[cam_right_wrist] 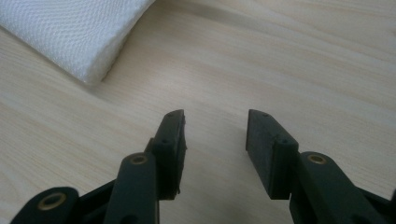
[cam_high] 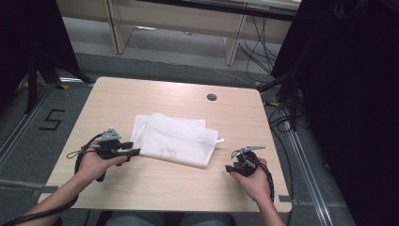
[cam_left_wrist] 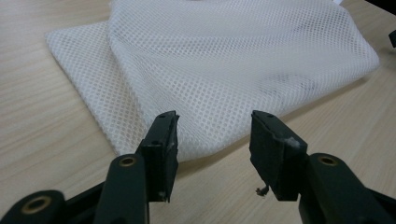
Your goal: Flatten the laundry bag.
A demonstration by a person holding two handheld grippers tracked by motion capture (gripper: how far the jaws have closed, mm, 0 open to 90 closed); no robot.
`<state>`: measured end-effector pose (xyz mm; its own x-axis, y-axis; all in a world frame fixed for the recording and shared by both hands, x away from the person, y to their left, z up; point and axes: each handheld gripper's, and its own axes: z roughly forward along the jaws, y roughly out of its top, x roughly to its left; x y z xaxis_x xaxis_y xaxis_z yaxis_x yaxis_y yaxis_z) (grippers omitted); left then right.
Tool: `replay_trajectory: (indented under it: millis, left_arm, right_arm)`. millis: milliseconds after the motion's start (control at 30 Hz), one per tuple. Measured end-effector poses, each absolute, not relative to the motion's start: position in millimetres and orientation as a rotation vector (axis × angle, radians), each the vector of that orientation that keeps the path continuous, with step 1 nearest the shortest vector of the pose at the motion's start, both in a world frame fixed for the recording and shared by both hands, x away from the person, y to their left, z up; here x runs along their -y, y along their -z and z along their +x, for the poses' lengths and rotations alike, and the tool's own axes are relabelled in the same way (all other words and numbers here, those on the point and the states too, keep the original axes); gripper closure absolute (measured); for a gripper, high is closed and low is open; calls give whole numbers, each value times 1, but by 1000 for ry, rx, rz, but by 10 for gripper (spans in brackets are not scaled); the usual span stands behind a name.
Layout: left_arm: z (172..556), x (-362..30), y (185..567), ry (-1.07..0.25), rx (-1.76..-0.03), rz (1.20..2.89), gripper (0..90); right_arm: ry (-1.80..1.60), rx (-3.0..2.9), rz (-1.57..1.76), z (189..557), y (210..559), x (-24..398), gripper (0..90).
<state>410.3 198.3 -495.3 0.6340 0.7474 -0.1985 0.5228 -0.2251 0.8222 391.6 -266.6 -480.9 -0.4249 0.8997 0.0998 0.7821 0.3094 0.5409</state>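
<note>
Left gripper [cam_high: 134, 151], lower left of frame, points right at white mesh bag [cam_high: 176, 139], jaws released; right gripper [cam_high: 229, 168], lower right, points left, also released.

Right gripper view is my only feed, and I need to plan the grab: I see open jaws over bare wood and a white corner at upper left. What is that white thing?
Observer: A white mesh bag, lying flat and folded over itself in the middle of the table.
Operator: Where is the other gripper?
Observer: The left gripper is at the bag's near left edge, jaws open, with the mesh edge just ahead of its tips and nothing pinched.
Operator: Anything sticking out of the bag on my side?
Observer: A small white tab pokes out at its right edge; the right gripper sits apart from it, nearer the person.
</note>
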Motion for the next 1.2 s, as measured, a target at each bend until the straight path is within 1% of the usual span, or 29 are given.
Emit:
replay_trajectory:
  millis: [267,333,433,467,500,533,600,633,667,700,800,933,967,1033,1100,1133,1167,1200]
  left_arm:
    - [409,-193,494,-311,-997,1904,513]
    - [407,-193,494,-324,-984,1921,517]
    - [402,-192,493,-314,-964,1923,535]
    - [400,-190,491,-314,-951,1939,549]
    - [399,-190,490,-318,-941,1948,580]
    - [397,-188,489,-321,-925,1952,609]
    - [396,-186,487,-325,-911,1955,626]
    - [396,-185,486,-329,-900,1964,669]
    - [396,-184,486,-320,-900,1966,669]
    - [396,-181,486,-307,-895,1982,702]
    - [397,-171,487,-276,-873,2052,733]
    - [395,-160,484,-265,-824,2096,756]
    - [395,-153,483,-258,-797,2102,765]
    - [394,-150,482,-246,-804,2099,777]
    - [396,-144,481,-233,-775,2134,783]
    - [398,-142,480,-240,-745,2155,791]
    - [398,-138,481,-233,-759,2139,791]
    - [401,-136,480,-230,-763,2158,792]
  right_arm:
    - [-827,-2292,1570,394,485,272,591]
    - [-855,-2348,1546,395,480,274,604]
    - [-869,-2310,1548,397,469,268,658]
    - [-845,-2287,1518,398,466,266,697]
    - [-865,-2248,1528,398,463,261,741]
    - [-922,-2230,1540,400,460,256,762]
    - [-916,-2267,1521,401,456,257,762]
    - [-895,-2250,1510,403,452,250,733]
    - [-895,-2250,1510,403,452,250,733]
    - [-890,-2268,1486,408,450,246,741]
    - [-856,-2309,1468,414,447,238,753]
    - [-863,-2325,1422,420,446,228,731]
    - [-878,-2308,1429,425,447,219,709]
    - [-872,-2324,1430,428,445,213,699]
    - [-875,-2324,1407,431,445,211,691]
    - [-877,-2326,1387,437,441,204,667]
    - [-877,-2326,1387,437,441,204,667]
    - [-871,-2335,1384,439,439,202,656]
